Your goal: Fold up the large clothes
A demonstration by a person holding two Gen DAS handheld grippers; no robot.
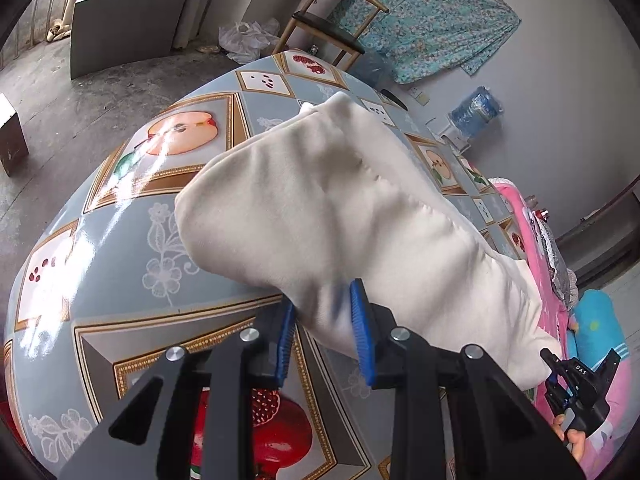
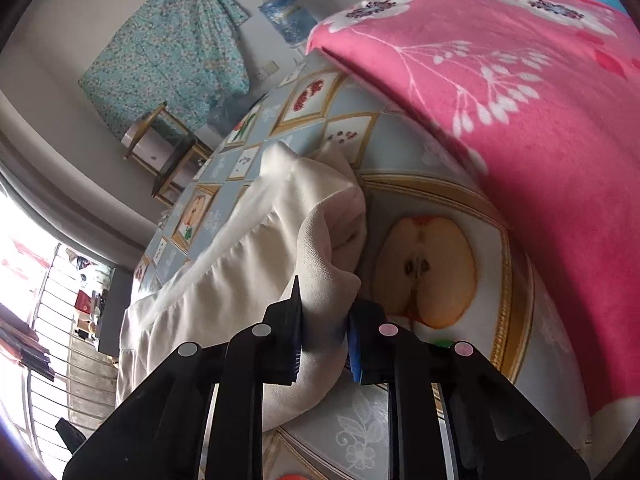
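A cream-white garment (image 1: 320,208) lies folded lengthwise on the fruit-patterned tablecloth (image 1: 120,240). My left gripper (image 1: 324,320) is shut on its near edge, cloth pinched between the blue pads (image 1: 360,320). In the right wrist view the same white garment (image 2: 248,264) bunches up, and my right gripper (image 2: 324,336) is shut on a thick fold of it at the garment's other end. The right gripper (image 1: 576,384) also shows at the lower right of the left wrist view, held by a hand and close to the cloth's corner.
A pink flowered blanket (image 2: 520,100) covers the table's right side, with a blue cloth (image 1: 600,320) beyond it. A wooden chair (image 1: 332,28) stands behind the table. A water jug (image 1: 476,112) sits by the wall and a patterned sheet (image 2: 168,48) hangs there.
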